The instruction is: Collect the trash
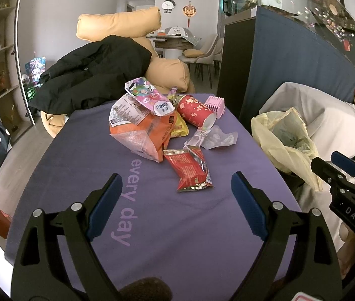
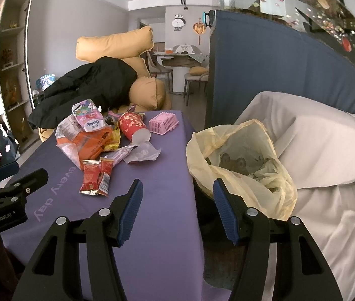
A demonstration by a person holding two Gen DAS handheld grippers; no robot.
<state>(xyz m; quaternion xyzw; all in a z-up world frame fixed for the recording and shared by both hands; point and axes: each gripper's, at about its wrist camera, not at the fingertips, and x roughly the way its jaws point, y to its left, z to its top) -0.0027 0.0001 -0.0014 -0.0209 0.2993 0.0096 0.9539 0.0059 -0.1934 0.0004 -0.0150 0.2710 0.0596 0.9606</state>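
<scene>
My left gripper (image 1: 176,203) hovers wide and empty above the desk (image 1: 177,238), near the red wrapper (image 1: 190,173); my right gripper (image 2: 177,209), also wide, faces the trash bag (image 2: 242,165).

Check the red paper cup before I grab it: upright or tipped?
Tipped: the red paper cup lies on its side, white end facing the cameras.

Both tongs are matte black plastic with cut-out slots in their arms and round silver rivets at the pivots. The left tongs (image 1: 176,195) carry smooth blue pads; the right tongs (image 2: 177,204) carry ribbed blue pads (image 2: 224,208). White lettering reads "DAS" on one body and "GenRobot.AI" on the other.
</scene>
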